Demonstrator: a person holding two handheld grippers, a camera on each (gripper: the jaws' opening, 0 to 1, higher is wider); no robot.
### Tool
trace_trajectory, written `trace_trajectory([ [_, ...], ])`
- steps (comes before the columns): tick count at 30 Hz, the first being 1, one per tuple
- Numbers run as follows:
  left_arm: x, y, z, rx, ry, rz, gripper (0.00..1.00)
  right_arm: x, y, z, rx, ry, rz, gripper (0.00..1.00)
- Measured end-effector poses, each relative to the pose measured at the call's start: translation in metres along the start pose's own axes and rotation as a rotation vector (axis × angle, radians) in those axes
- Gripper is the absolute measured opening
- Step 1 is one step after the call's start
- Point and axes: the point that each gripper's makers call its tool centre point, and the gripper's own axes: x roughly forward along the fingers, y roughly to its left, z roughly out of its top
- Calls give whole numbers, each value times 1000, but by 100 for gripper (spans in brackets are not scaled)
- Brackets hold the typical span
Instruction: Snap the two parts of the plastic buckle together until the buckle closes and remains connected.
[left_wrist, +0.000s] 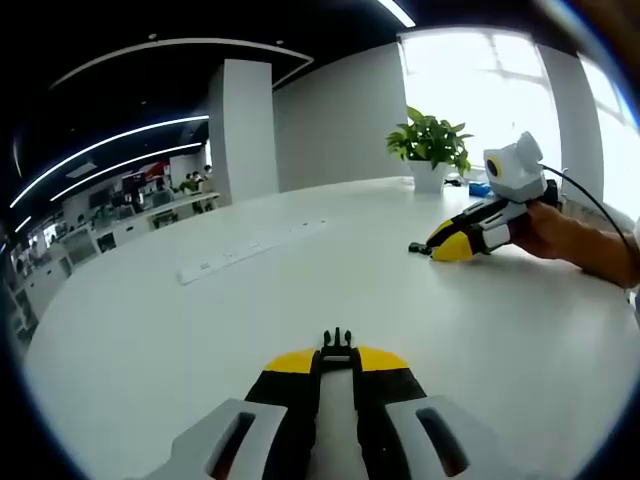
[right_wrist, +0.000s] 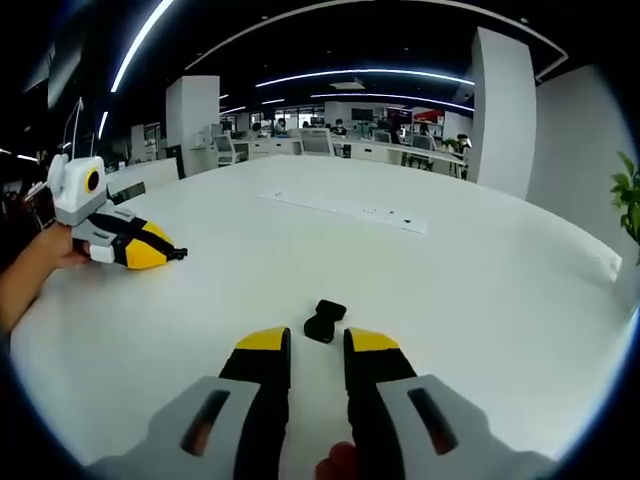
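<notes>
Left claw (left_wrist: 337, 362) clamps pronged buckle part (left_wrist: 337, 345) — socket part (right_wrist: 324, 320) lies free.

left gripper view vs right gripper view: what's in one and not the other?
Left gripper view: the left gripper shut on the held buckle half, with a bright window behind.
Right gripper view: the right gripper open, the loose buckle half lying on the table just ahead of its tips, and office desks far back.
Both: the white table, its inset power strip, the potted plant (leaves at the edge in the right gripper view), and the opposite gripper held in a hand.
</notes>
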Motion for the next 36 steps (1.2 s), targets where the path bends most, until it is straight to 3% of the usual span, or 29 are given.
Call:
trace_trajectory([
  [36,0,-1,-1,-13,-6,-9,12,0,-9,-2,17,-2,-43,18],
])
